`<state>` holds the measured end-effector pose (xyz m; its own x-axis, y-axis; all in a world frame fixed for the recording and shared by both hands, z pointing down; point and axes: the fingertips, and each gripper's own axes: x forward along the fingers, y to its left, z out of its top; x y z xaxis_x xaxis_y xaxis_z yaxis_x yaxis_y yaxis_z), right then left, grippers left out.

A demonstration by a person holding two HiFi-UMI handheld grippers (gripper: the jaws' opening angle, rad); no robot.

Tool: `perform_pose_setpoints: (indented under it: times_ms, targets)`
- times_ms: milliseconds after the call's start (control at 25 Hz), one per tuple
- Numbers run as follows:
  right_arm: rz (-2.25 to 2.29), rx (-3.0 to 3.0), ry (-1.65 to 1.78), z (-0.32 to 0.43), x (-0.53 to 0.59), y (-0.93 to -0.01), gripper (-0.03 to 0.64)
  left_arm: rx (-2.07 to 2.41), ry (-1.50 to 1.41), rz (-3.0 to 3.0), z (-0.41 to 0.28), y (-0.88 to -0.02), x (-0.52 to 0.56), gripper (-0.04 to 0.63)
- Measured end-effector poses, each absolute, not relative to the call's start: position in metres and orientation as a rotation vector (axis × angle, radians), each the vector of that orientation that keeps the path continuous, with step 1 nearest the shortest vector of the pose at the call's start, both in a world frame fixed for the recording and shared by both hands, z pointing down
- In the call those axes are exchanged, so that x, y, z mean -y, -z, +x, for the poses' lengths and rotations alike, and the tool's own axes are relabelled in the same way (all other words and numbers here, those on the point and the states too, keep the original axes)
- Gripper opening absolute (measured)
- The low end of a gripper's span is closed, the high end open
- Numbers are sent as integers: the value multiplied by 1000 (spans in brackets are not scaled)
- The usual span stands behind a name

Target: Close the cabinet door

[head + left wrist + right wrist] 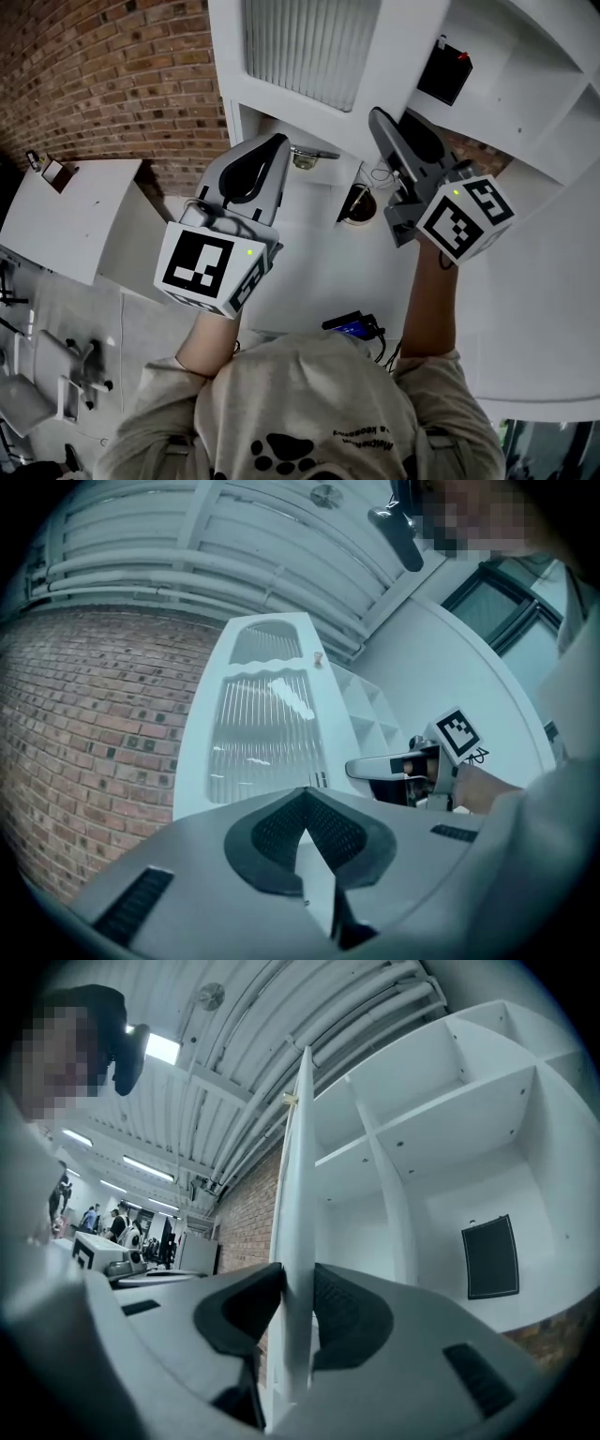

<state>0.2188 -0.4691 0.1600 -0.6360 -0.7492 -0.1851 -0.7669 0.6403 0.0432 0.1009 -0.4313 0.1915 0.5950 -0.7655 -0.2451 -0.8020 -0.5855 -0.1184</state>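
Note:
The white cabinet door [309, 42] has a ribbed glass panel and stands open, edge-on in the right gripper view [298, 1176]. My right gripper [378, 114] straddles that free edge, and its pads [342, 1302] lie against both faces of the door. My left gripper [279, 141] is shut with nothing in it; it hangs apart from the door and faces the glass panel [262, 733]. In the left gripper view its pads [281, 832] meet at the tip. Behind the door are the open white cabinet shelves [441, 1147].
A black flat box [490, 1257] stands in one shelf compartment. A brick wall [112, 75] runs along the left, with a white table [66, 216] beside it. A dark round object [358, 202] and a black device with cables [352, 326] lie below the cabinet.

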Motion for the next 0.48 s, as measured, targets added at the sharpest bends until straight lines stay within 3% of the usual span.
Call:
perform_pose_setpoints:
  times_ms: [480]
  targets:
    - [-1108,-2757,-147,236,505,-159,110,-1389,-221,-2568,123,-196,463,8]
